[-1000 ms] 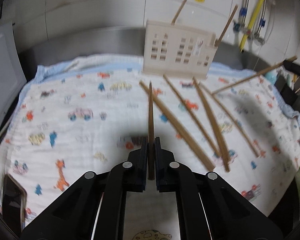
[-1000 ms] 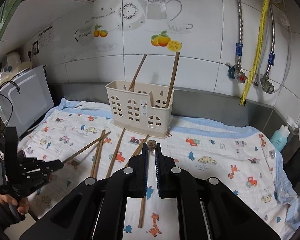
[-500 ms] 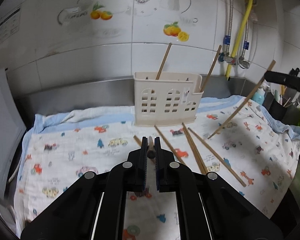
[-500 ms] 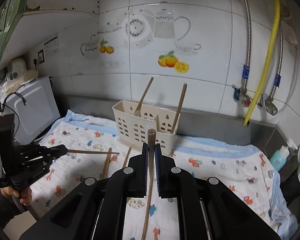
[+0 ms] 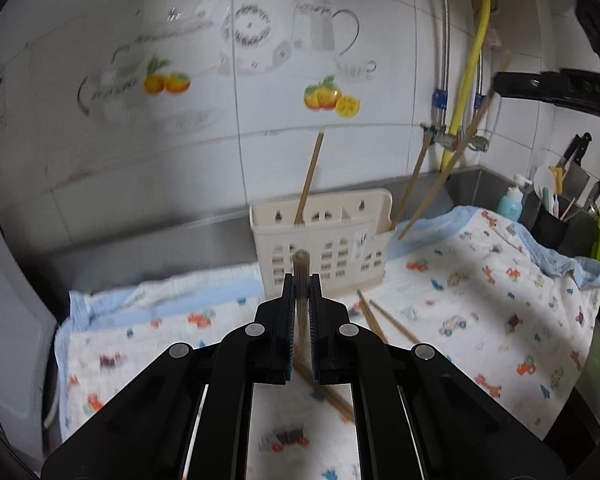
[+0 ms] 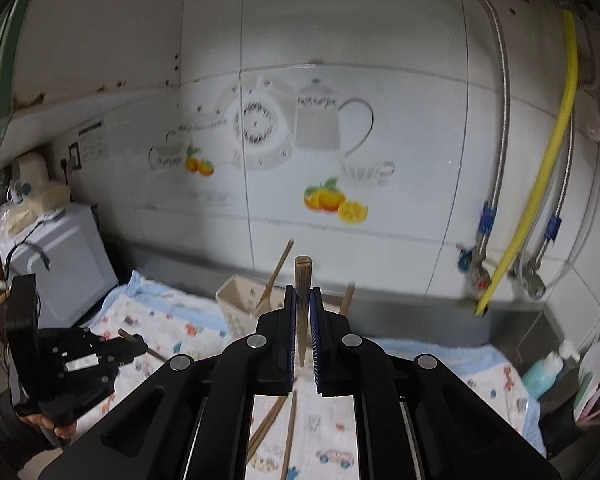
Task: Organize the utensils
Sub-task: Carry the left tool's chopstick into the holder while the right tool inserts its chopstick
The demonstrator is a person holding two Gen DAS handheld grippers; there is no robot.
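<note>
The left gripper (image 5: 301, 304) pinches a brown wooden chopstick (image 5: 301, 276) between its pressed-together fingers, the blunt end poking up just past the fingertips, raised above the cloth (image 5: 500, 280) and in front of the holder (image 5: 324, 240). The right gripper (image 6: 302, 320) likewise clamps a second chopstick (image 6: 302, 280), held upright with its squared top above the fingertips; in the left view this stick slants down toward the holder's right end (image 5: 452, 160).

The holder is a cream plastic caddy with window-shaped cutouts, standing on the cloth against the steel backsplash. Two chopsticks stand in it: one leaning in the left part (image 5: 309, 178), one at the right end (image 5: 412, 184); which compartment the second occupies cannot be told.

On the cloth lie loose chopsticks (image 5: 374, 320), at least two showing beside the left gripper; motion blur prevents a firm count.

At the far right a dark cup (image 5: 550, 220) holds knives and other utensils.
</note>
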